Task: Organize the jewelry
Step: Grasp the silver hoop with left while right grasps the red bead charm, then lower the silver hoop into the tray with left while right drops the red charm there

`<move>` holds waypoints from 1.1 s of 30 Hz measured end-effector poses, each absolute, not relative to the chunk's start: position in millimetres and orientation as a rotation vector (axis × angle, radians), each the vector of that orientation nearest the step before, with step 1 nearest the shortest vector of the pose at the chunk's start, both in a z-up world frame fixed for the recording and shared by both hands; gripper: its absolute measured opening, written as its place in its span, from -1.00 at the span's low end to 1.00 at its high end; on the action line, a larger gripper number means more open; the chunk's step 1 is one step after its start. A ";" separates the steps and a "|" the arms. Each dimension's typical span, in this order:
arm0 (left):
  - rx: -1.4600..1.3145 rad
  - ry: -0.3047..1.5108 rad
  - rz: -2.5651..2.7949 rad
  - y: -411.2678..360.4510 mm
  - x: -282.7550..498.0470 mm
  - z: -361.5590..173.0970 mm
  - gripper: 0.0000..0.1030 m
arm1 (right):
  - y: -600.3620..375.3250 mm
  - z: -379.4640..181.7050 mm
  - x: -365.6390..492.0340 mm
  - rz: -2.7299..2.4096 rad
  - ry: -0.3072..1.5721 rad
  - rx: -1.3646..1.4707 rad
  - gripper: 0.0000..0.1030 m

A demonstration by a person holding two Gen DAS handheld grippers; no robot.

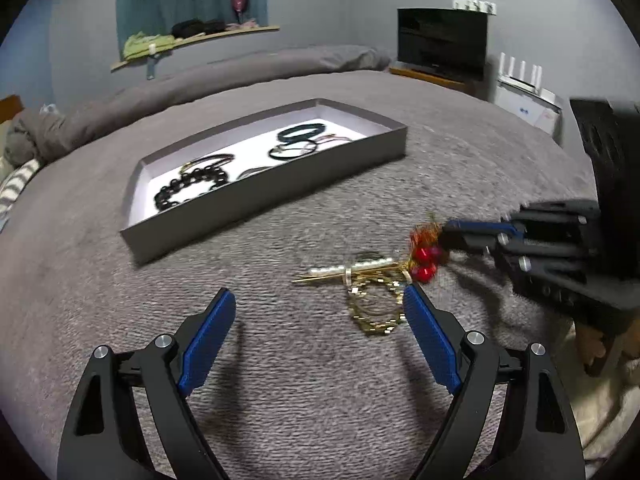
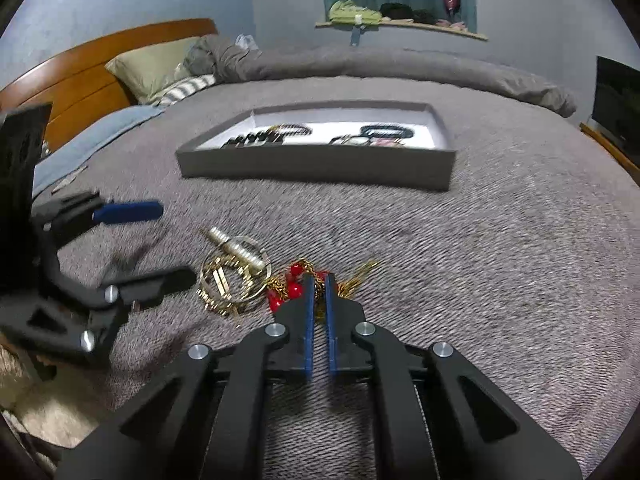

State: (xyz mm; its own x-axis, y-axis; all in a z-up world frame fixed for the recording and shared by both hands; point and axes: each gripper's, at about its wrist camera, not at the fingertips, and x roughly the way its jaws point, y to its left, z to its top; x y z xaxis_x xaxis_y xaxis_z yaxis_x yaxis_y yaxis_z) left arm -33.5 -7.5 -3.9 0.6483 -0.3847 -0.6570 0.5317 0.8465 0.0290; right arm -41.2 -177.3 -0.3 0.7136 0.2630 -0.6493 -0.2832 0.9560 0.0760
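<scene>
Two grippers over grey bedspread (image 1: 320, 380); right gripper (image 2: 319, 280) pinched on red-bead gold ornament (image 2: 294, 286), left gripper (image 1: 318, 300) spread wide, holding nothing. Gold bangles (image 1: 374, 306) and pearl pin (image 1: 344, 269) lie just left of ornament; grey tray (image 1: 256, 196) with black bracelets sits farther back
</scene>
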 end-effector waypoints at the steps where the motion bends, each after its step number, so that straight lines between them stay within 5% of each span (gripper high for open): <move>1: 0.232 0.688 -0.536 -10.2 -34.6 -4.0 0.67 | -180.3 2.6 -40.9 0.290 0.703 -0.025 -0.91; 5: 0.249 0.697 -0.587 -24.2 -37.3 -8.1 0.38 | -194.6 9.8 -37.5 0.228 0.681 0.002 -0.91; 11: 0.336 0.696 -0.584 -50.4 -41.0 -19.8 0.30 | -200.4 7.4 -33.3 0.231 0.710 0.027 -0.91; 17: 0.378 0.700 -0.528 -57.3 -37.0 -26.0 -0.06 | -204.2 7.0 -32.5 0.239 0.721 0.056 -0.91; 33: 0.233 0.689 -0.571 -33.4 -34.2 -2.3 -0.06 | -198.3 18.3 -39.7 0.263 0.685 0.042 -0.91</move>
State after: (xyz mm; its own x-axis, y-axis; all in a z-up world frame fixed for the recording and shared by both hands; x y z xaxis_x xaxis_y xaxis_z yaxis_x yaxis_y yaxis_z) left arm -34.2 -33.4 -2.3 0.6274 -0.4188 -0.6565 0.5678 0.8230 0.0177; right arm -39.7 -198.3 18.3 0.7425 0.2538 -0.6199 -0.2265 0.9661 0.1242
